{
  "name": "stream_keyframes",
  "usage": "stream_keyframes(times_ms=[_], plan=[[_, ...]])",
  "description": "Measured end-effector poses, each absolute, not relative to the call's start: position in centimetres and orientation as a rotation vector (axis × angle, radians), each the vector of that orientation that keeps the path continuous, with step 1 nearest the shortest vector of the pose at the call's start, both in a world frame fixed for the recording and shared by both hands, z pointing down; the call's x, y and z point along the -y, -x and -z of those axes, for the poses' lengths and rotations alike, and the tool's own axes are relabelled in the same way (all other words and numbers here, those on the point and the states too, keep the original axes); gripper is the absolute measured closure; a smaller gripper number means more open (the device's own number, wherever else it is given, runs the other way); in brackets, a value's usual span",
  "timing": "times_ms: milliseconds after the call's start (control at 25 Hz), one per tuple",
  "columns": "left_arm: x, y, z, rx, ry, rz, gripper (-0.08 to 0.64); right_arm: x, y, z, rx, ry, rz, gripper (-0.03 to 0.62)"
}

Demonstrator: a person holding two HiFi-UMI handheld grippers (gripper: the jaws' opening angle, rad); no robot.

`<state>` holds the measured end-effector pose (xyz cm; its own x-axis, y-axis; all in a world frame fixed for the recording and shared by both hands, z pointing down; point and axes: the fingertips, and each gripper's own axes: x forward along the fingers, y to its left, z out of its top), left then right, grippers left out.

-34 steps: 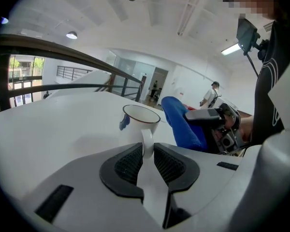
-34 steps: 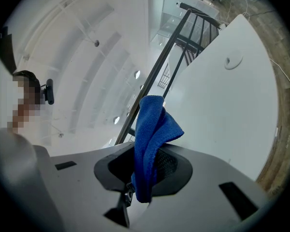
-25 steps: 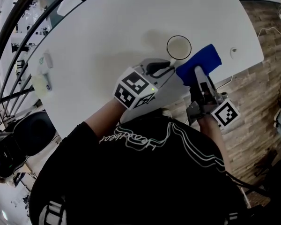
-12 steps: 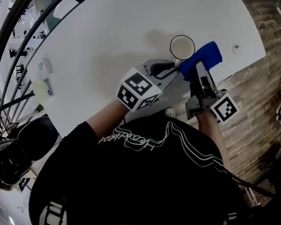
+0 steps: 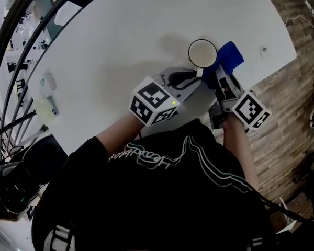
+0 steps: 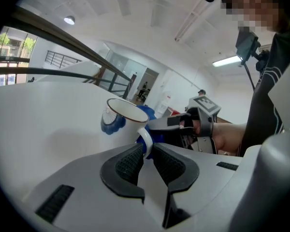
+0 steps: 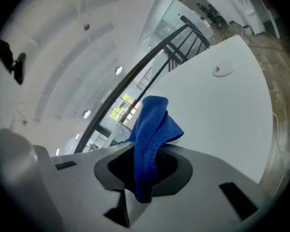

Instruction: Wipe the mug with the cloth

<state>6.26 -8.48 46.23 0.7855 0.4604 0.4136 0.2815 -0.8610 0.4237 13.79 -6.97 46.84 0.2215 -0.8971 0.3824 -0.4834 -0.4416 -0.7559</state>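
A white mug (image 5: pixel 202 53) with a dark rim stands on the white table (image 5: pixel 120 30). My left gripper (image 5: pixel 192 76) is shut on the mug's handle (image 6: pixel 145 142), which sits between its pads (image 6: pixel 129 163) in the left gripper view. A blue cloth (image 5: pixel 230 56) is pinched in my right gripper (image 5: pixel 220 75) and lies against the mug's right side. In the right gripper view the cloth (image 7: pixel 152 129) sticks up out of the shut jaws, and the mug is hidden there. The left gripper view shows the right gripper (image 6: pixel 184 125) just behind the mug (image 6: pixel 124 117).
A small round white fitting (image 5: pixel 264 50) sits in the table near its right edge. A few small pale items (image 5: pixel 48 82) lie at the table's left side by a dark railing. Brick-patterned floor (image 5: pixel 290 103) lies beyond the table's right edge.
My right gripper has carried the cloth up and left, from beside the mug to against its right side. The left gripper has stayed on the handle.
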Motion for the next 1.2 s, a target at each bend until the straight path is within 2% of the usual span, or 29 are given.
stream_keyframes(times_ms=[440,760,1200], plan=[[8.3,-6.4,-46.2,-0.565,-2.640,-0.776,0.489,7.1,-13.7,-49.5,-1.441,2.114,1.431,0.528],[8.0,-6.9,-46.2,-0.413,-2.749,-0.836,0.489,5.9,-16.0,-47.0,-1.629,2.003,1.383,0.528],[8.7,-7.4,-46.7,0.045,-2.753,-0.895,0.491,7.2,-18.1,-41.8,-2.016,1.554,1.274,0.528]])
